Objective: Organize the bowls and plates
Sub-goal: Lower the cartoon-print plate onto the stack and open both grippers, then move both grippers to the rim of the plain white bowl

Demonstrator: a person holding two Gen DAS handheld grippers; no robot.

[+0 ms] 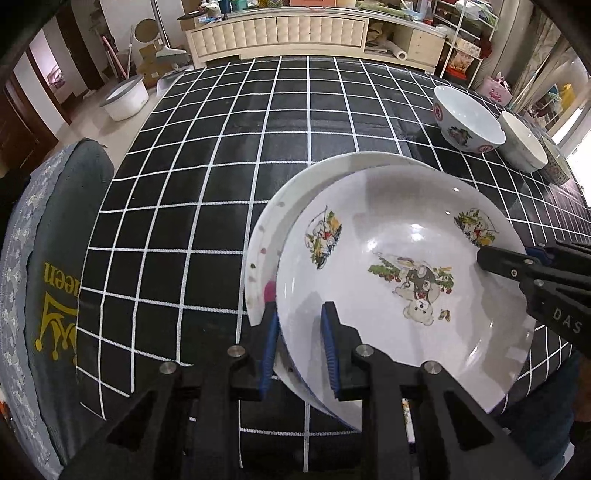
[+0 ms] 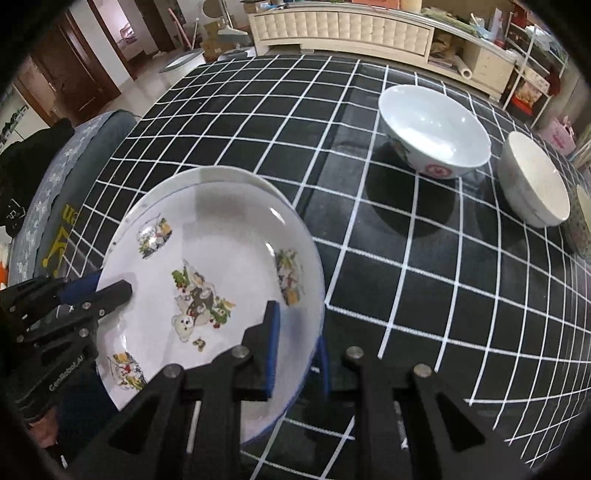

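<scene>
Checked tablecloth [image 1: 207,177] under bear-print plate [image 1: 399,280], clamped by left gripper [image 1: 301,354] and "DAS"-marked right gripper [image 2: 297,347].

Black white-gridded tablecloth [image 1: 221,155], grey cushioned chair [image 1: 55,240], white basin [image 1: 125,98] on floor, cream cabinet [image 1: 277,31] beyond.

Beyond your black, white-gridded tablecloth [image 1: 229,155] stands a long cream cabinet [image 1: 277,31] with padded fronts — a white tub [image 1: 123,98] sits on the pale floor [image 1: 88,122] at left, wire shelves [image 1: 465,48] at right, dark wooden doors [image 2: 77,59] behind.
</scene>
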